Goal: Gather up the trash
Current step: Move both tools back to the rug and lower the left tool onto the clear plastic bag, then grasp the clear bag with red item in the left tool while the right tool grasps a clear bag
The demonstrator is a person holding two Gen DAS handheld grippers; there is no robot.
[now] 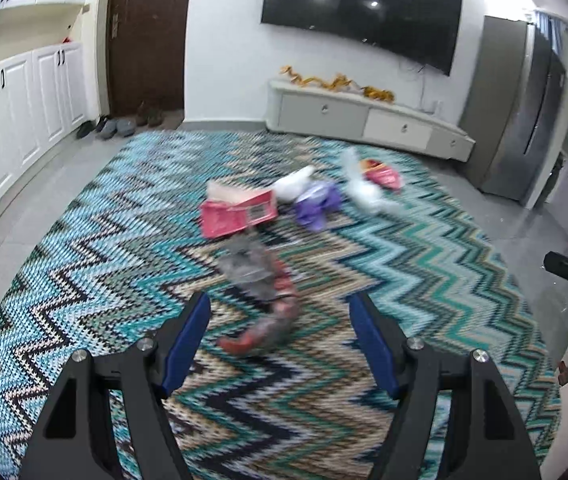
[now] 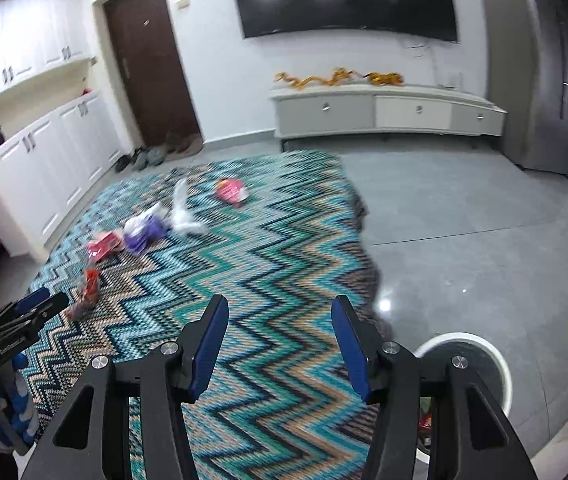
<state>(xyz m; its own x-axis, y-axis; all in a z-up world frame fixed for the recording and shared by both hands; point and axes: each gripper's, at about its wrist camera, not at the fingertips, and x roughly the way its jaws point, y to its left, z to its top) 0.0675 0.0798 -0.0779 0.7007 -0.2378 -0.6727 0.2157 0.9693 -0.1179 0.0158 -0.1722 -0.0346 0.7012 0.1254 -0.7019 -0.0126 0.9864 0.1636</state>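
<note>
- The left gripper (image 1: 280, 312) has its fingers spread wide with nothing between them; it hangs over the rug (image 1: 423, 264), and the nearest trash — a crumpled grey-and-red wrapper (image 1: 262, 292) — lies on the rug just ahead of the tips.
- The right gripper (image 2: 280, 316) is also spread and empty, over bare rug; the white bin (image 2: 463, 344) stands on the tiles just beside it, at the rug's edge.
- Further on the rug lie a pink box (image 1: 238, 212), a purple bag (image 1: 317, 204), clear plastic (image 1: 363, 188) and a red packet (image 1: 381, 174), close together.
- Risk, in my judgement: the wrapper is thin, flat and wrinkled, so the fingers may slide over it or pinch the woven rug with it. The rug looks soft and its edge is already folded, so a pull could lift it.
- The clear plastic is limp and light — it may slip out while carried to the bin.
- The box is stiff but open and flattened; a grip on one flap could let it swing and drop.
- The pictures are blurred, so finer details I cannot tell.
</note>
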